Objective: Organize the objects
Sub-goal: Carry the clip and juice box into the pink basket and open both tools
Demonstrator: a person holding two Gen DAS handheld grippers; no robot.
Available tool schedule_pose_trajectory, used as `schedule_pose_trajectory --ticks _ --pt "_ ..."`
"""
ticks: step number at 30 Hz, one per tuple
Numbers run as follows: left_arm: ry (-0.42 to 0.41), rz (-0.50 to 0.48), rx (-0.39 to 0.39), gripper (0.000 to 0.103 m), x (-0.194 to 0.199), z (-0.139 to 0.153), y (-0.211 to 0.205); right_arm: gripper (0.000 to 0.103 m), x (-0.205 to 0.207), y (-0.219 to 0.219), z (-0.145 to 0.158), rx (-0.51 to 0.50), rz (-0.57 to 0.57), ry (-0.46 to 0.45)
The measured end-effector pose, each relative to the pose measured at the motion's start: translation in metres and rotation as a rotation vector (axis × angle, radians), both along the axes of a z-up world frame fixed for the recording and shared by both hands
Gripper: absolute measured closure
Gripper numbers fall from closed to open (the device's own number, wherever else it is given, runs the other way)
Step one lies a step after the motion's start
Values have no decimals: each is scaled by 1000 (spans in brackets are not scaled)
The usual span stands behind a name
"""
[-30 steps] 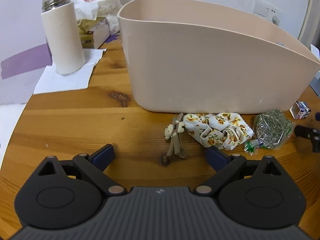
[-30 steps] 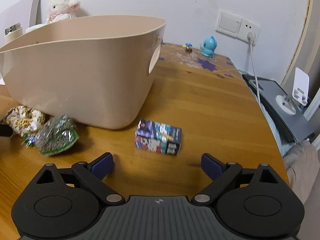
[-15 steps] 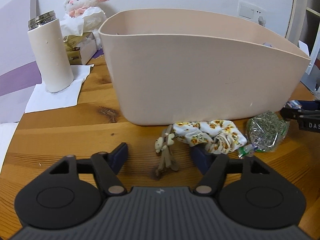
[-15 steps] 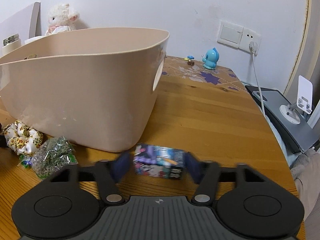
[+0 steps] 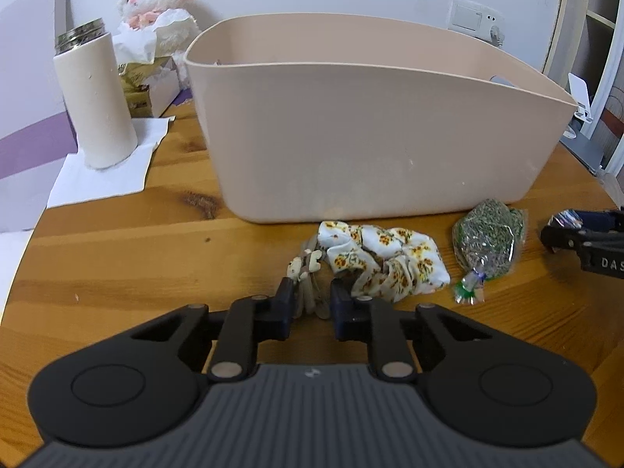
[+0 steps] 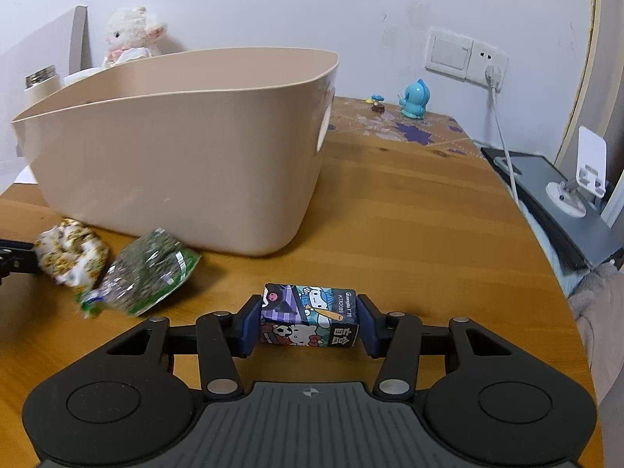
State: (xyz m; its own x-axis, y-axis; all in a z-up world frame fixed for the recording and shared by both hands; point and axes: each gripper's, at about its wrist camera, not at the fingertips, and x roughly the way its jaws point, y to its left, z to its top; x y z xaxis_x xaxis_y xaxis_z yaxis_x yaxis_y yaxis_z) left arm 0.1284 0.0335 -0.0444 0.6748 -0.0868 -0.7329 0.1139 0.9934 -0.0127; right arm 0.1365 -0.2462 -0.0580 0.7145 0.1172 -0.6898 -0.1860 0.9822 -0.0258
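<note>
A large beige bin (image 5: 351, 132) stands on the wooden table (image 5: 117, 265); it also shows in the right wrist view (image 6: 175, 156). In front of it lie a beige hair clip with a small bear (image 5: 306, 273), a floral scrunchie (image 5: 386, 261) and a clear bag of green dried herbs (image 5: 487, 241). My left gripper (image 5: 310, 304) is shut on the hair clip. My right gripper (image 6: 308, 321) is shut on a small cartoon-printed box (image 6: 308, 314), low over the table. The scrunchie (image 6: 70, 257) and the herb bag (image 6: 148, 269) lie to its left.
A white bottle (image 5: 95, 97) on a napkin, a tissue box and a plush lamb (image 5: 156, 7) stand at the back left. A blue figurine (image 6: 415, 99), a wall socket with a cable and a grey device (image 6: 553, 202) are at the right.
Both grippers moved forward and closed: the left onto the hair clip, the right onto the cartoon box. The right gripper with the box now shows lifted slightly toward the camera.
</note>
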Motion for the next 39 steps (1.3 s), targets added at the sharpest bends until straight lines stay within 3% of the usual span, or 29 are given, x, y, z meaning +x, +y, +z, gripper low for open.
schedule_pose_trajectory --ticks 13,21,29,39 --pt "-55 -15 7 82 -39 31 8 56 -40 -7 42 105 -14 -61" --pt "-176 -24 2 82 -51 75 9 56 -58 -7 96 133 -7 -217" --pt "-300 -33 -15 82 -41 119 0 56 -51 6 140 142 34 -333" --pt "-336 -24 -16 82 5 131 -17 56 -19 28 164 131 20 -399"
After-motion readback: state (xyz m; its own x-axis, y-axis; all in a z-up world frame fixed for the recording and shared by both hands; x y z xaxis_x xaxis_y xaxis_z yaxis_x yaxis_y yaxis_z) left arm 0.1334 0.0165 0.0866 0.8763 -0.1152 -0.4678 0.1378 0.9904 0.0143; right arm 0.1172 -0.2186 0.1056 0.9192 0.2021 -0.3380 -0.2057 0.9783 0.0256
